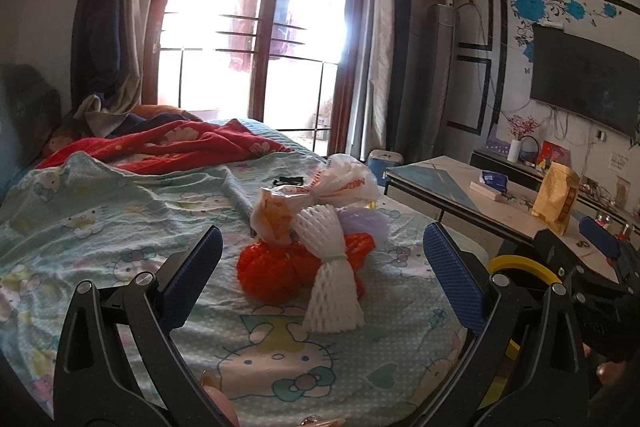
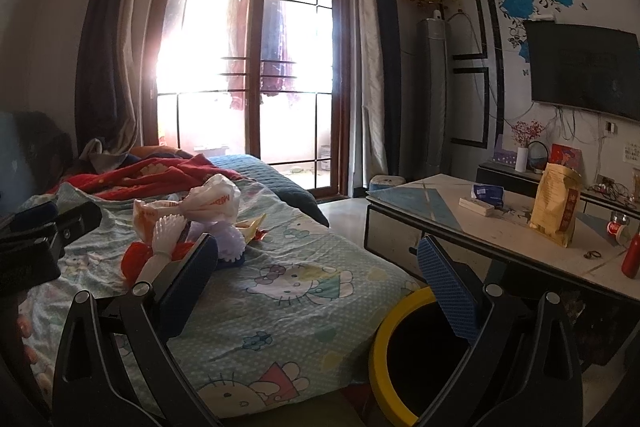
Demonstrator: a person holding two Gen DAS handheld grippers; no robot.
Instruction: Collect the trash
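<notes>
Waiting on the bed [image 1: 100, 211], the trash pile [image 1: 308, 239] is untouched; both grippers [image 1: 320, 259] [image 2: 316, 267] gape wide, holding nothing, bin [image 2: 384, 339] ready.

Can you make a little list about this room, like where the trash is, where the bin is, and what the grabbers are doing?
place: bed with cartoon-cat sheet
trash: white foam fruit net, red foam net, white plastic bag, piled together on the bed
bin: yellow-rimmed bin beside the bed
left hand-held gripper: open, facing the pile
right hand-held gripper: open, empty
</notes>
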